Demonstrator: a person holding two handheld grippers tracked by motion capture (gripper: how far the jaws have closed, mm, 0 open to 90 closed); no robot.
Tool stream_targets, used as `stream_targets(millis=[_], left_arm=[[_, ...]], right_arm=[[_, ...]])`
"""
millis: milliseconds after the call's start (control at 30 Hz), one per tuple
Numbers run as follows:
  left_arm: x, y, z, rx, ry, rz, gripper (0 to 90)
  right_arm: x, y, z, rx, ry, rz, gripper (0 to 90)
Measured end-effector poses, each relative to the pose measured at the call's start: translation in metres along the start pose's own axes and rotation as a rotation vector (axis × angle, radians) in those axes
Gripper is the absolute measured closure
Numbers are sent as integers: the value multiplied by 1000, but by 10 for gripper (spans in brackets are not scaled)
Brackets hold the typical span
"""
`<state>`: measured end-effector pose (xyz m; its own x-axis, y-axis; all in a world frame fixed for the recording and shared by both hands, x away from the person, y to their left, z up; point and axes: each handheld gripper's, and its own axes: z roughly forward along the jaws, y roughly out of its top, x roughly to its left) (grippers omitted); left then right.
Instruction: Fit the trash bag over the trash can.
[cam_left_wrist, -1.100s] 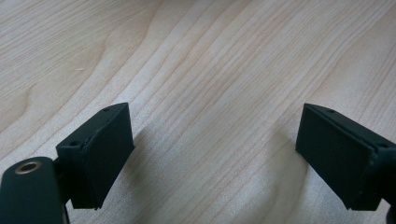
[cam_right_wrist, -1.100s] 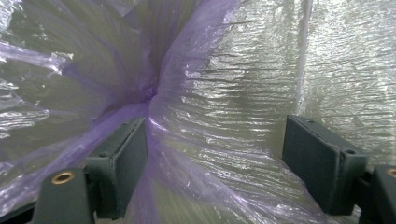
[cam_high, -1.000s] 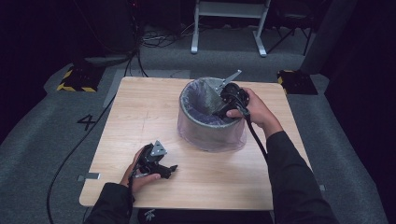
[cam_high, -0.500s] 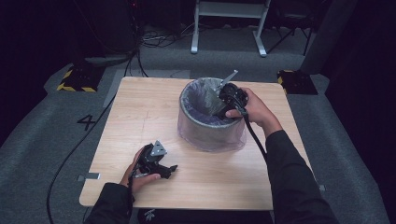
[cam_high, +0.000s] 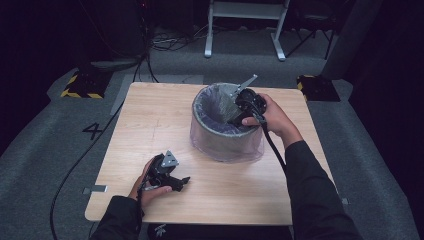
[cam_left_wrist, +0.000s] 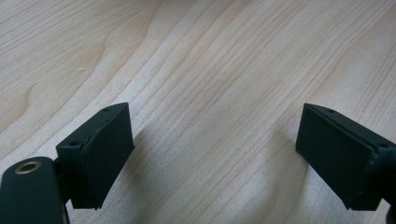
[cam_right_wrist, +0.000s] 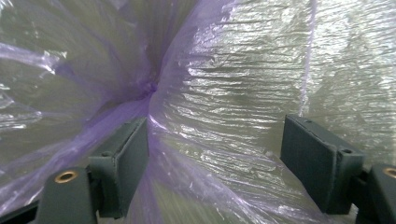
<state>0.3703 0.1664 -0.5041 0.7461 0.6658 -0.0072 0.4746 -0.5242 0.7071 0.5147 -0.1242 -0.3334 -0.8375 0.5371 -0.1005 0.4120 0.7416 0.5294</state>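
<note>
Near the far right of the worktop (cam_high: 150, 125) stands the bin (cam_high: 220, 137), lined with a purple bag (cam_right_wrist: 224, 93). We hold our right gripper (cam_right_wrist: 217, 154) inside its mouth, fingers apart, crinkled bag film between them but not pinched. Our left gripper (cam_left_wrist: 215, 158) rests low over bare wood near the front edge, fingers apart with nothing between them.

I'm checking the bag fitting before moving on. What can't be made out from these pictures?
- Bottom of the grey round bin: high view, hidden by its own wall and the right gripper.
- Thin purple plastic liner: right gripper view, cut off by every edge.
- Right gripper's jaw tips: high view, hidden inside the bin.
</note>
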Motion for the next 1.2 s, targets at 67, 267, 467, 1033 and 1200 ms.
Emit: stream_targets(millis=[67, 267, 467, 1033, 1200], left_arm=[[0, 0, 0, -1, 1, 1, 107], [0, 0, 0, 0, 0, 0, 107], [0, 0, 0, 2, 1, 0, 107], [0, 0, 0, 0, 1, 0, 107], [0, 0, 0, 1, 1, 0, 107]], right_arm=[[-1, -1, -1, -7, -1, 14, 246], [-2, -3, -3, -38, 7, 44, 242], [-2, -5, -7, -61, 9, 52, 243], [-2, -13, -17, -190, -24, 70, 192], [-2, -17, -21, -262, -19, 65, 190]])
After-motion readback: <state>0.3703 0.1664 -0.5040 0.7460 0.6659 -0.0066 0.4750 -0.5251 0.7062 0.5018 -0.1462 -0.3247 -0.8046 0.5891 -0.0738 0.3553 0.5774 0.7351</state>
